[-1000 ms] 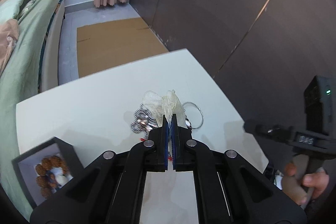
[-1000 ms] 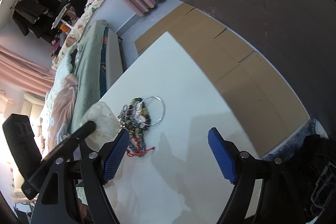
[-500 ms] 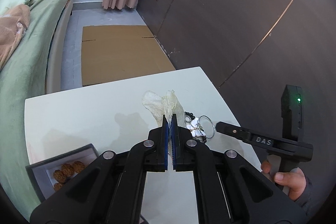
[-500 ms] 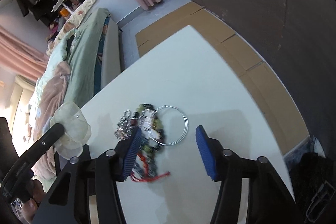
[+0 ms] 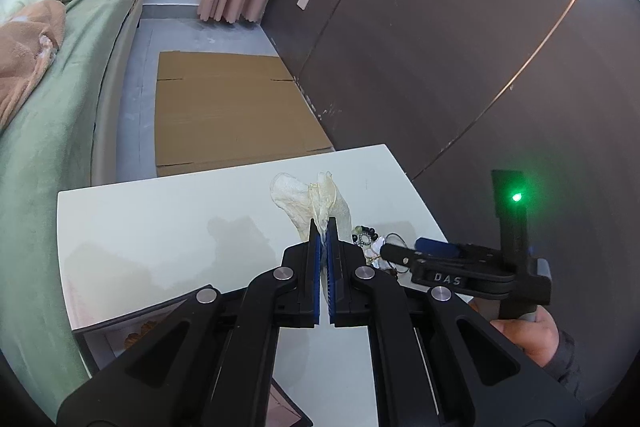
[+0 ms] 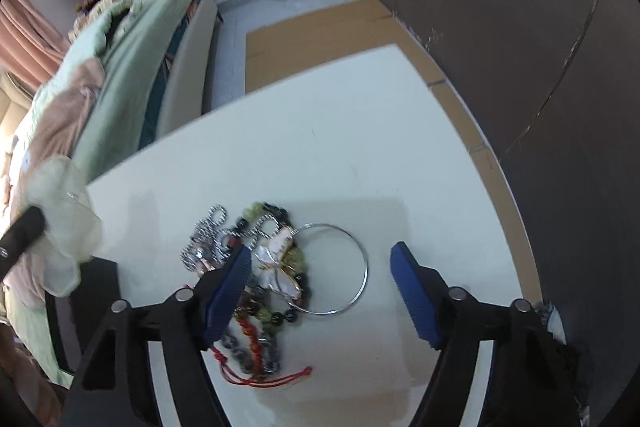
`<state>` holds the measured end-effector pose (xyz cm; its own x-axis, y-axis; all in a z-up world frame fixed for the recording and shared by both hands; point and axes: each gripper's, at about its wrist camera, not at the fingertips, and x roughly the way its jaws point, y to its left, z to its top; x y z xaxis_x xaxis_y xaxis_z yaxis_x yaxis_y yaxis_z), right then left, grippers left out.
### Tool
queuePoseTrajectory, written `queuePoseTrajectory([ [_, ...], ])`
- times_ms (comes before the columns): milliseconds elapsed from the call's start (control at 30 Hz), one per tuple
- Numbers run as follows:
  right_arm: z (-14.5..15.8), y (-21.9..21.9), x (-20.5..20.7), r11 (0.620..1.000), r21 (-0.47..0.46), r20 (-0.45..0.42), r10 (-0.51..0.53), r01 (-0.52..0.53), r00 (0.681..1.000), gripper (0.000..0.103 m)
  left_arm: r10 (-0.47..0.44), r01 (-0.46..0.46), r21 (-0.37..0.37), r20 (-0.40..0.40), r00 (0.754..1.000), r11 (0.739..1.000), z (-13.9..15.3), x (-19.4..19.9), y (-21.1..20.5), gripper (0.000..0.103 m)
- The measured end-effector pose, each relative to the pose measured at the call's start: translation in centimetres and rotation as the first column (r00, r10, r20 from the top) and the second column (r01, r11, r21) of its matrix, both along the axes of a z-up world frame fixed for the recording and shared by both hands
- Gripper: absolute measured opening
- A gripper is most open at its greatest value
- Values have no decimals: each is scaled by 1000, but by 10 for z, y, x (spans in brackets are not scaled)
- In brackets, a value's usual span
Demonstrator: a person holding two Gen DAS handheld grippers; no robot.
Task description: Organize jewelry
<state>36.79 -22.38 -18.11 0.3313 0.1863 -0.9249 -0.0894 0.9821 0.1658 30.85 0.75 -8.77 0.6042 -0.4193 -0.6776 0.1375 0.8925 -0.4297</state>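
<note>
My left gripper (image 5: 323, 227) is shut on a cream translucent pouch (image 5: 316, 201) and holds it above the white table (image 5: 180, 227). The pouch also shows at the left of the right wrist view (image 6: 64, 223). My right gripper (image 6: 320, 267) is open and low over a pile of jewelry (image 6: 260, 267): beaded bracelets, a silver chain (image 6: 208, 239), a red cord (image 6: 260, 379) and a thin silver bangle (image 6: 340, 271). The bangle lies between the jaws. Part of the pile shows in the left wrist view (image 5: 370, 243), behind my right gripper (image 5: 436, 255).
A dark jewelry box (image 5: 120, 331) stands at the table's near left; it also shows in the right wrist view (image 6: 96, 291). A bed (image 5: 52, 107) is left of the table. Flat cardboard (image 5: 228, 115) lies on the floor beyond. A dark wall (image 5: 460, 47) runs along the right.
My right gripper has moved forward and down over the jewelry pile, jaws still open. My left gripper has lifted back with the pouch, and the box slid lower in its view.
</note>
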Motion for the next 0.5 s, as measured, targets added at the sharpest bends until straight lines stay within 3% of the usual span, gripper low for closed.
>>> queuePoseTrajectory([
  [167, -1, 11, 8, 996, -69, -5, 64, -64, 998, 72, 4, -4, -7, 8, 1000, 1000, 3, -3, 3, 4],
  [300, -1, 20, 6, 983, -148, -9, 109, -109, 994, 67, 11, -11, -4, 14, 1000, 1000, 8, -5, 4, 4],
  [367, 0, 18, 3, 983, -148, -7, 106, -106, 994, 64, 14, -14, -3, 15, 1000, 1000, 10, -6, 4, 4],
  [433, 3, 14, 3, 986, -129, -8, 102, -102, 995, 49, 17, -17, -2, 15, 1000, 1000, 12, -8, 3, 4],
  [500, 3, 12, 1, 988, -113, -14, 101, -102, 995, 48, 19, -19, 2, 15, 1000, 1000, 14, -9, 3, 4],
])
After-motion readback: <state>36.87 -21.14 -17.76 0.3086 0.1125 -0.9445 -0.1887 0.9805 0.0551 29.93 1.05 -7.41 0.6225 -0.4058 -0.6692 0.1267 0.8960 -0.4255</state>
